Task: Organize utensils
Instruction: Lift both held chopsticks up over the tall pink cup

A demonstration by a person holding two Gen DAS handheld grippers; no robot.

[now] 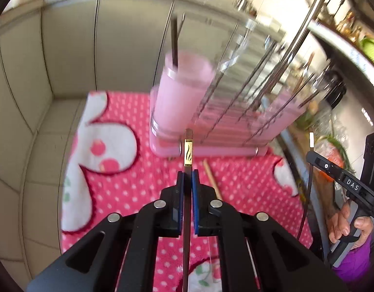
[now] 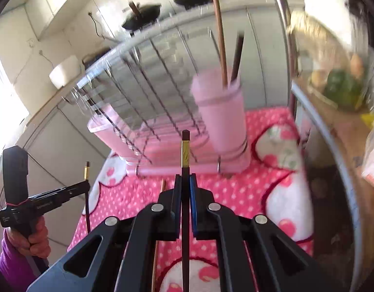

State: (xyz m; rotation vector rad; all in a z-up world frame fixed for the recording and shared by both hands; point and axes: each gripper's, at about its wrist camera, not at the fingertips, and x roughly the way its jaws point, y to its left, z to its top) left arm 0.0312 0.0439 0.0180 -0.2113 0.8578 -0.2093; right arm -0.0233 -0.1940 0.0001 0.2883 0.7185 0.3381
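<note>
My left gripper point(image 1: 187, 178) is shut on a dark chopstick with a gold band point(image 1: 188, 154), held upright in front of the pink dish rack point(image 1: 211, 126). My right gripper point(image 2: 185, 182) is shut on a matching dark chopstick point(image 2: 185, 150). The rack's pink utensil cup point(image 1: 184, 97) holds two sticks; in the right wrist view the cup point(image 2: 221, 112) holds a brown and a dark one. A light wooden chopstick point(image 1: 212, 180) lies on the pink dotted towel point(image 1: 143, 170) below the rack. Each gripper shows in the other's view, the right one point(image 1: 311, 155) and the left one point(image 2: 86, 185).
The rack's metal wires point(image 1: 247, 85) slant up beside the cup. Cream cabinet doors point(image 1: 65, 48) stand behind and to the left. A counter with vegetables and bags point(image 2: 342, 90) runs along the right. Dark pans point(image 2: 143, 14) sit on the far counter.
</note>
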